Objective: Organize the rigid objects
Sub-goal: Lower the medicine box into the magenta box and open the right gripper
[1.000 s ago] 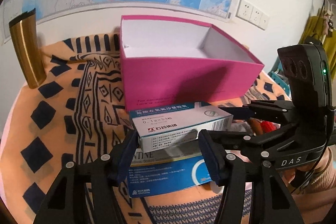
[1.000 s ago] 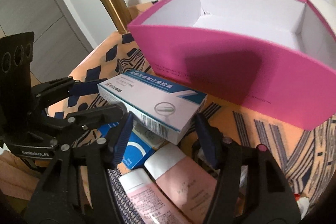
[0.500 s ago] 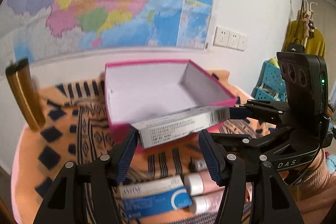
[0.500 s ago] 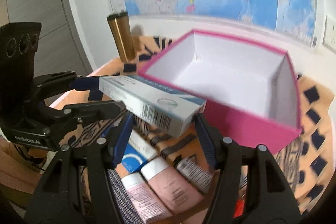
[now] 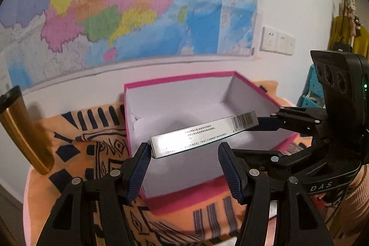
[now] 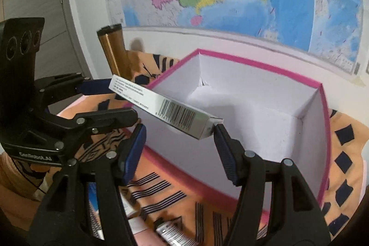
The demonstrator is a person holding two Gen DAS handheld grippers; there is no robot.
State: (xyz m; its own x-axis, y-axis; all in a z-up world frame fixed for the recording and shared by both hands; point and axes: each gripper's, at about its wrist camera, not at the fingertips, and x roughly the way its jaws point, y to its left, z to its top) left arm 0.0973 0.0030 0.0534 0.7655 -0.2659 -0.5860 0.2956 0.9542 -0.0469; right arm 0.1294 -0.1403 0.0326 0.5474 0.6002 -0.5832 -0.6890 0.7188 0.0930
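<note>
We see both hand-held grippers, left [image 5: 184,167] and right [image 6: 178,142], spread around one white barcoded carton [image 5: 203,136] over the open pink cardboard box [image 6: 321,130]; only the right view shows tubes [image 6: 170,232] at 6 o'clock

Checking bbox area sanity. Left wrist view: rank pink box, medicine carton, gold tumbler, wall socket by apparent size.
1. pink box, clearly largest.
2. medicine carton and gold tumbler: look alike in area; the tumbler sits in the distorted edge, so no ranking.
3. wall socket, smallest, but farthest away.
</note>
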